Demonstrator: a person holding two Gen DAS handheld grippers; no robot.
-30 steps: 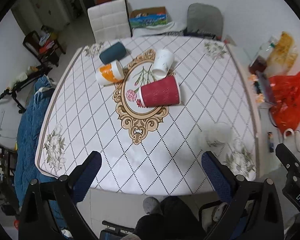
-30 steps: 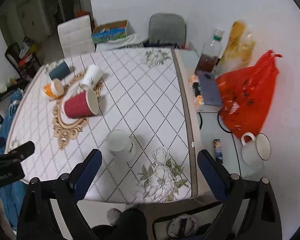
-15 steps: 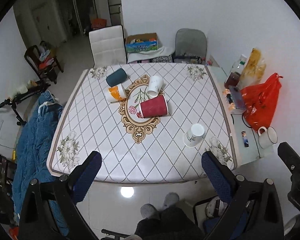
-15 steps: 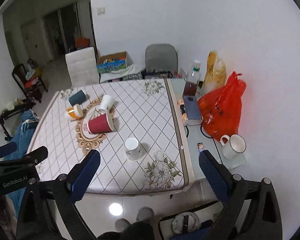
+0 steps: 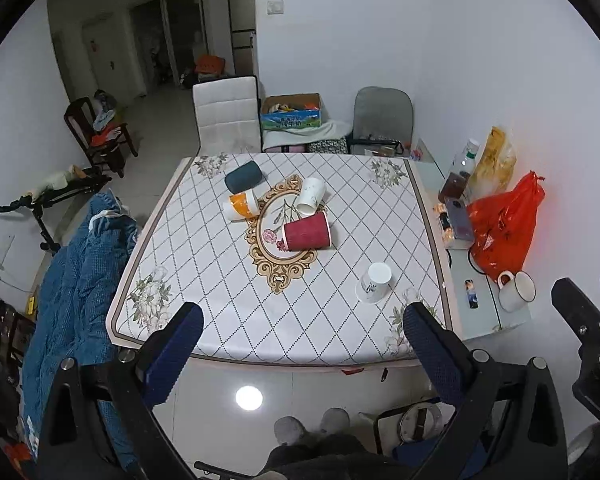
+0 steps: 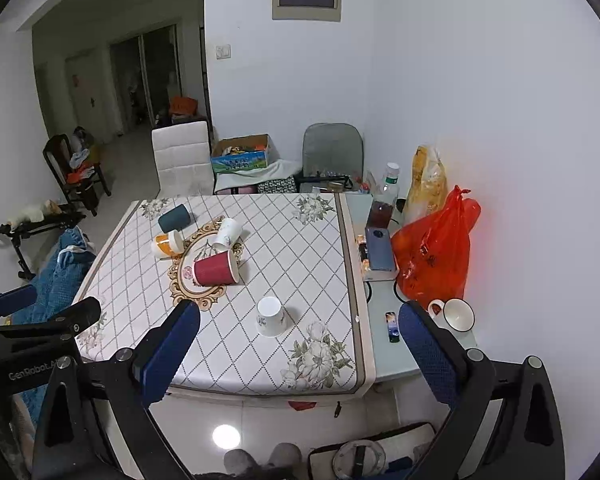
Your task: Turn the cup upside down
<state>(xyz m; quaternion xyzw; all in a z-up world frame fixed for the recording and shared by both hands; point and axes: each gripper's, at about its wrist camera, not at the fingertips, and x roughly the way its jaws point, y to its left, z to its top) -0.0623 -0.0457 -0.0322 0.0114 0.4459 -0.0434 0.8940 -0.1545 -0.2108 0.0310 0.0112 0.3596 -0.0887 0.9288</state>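
Where tablecloth flowers, white cup (image 6: 271, 316) stands inverted, floral print.

Both cameras look down from high up and far back, past the near edge of the desk (image 5: 228, 280). The left one faces the desk middle at 12 o'clock. The right one sits more to the right. Both see the whole desk and the white cup (image 5: 374, 287) (image 6: 271, 316).
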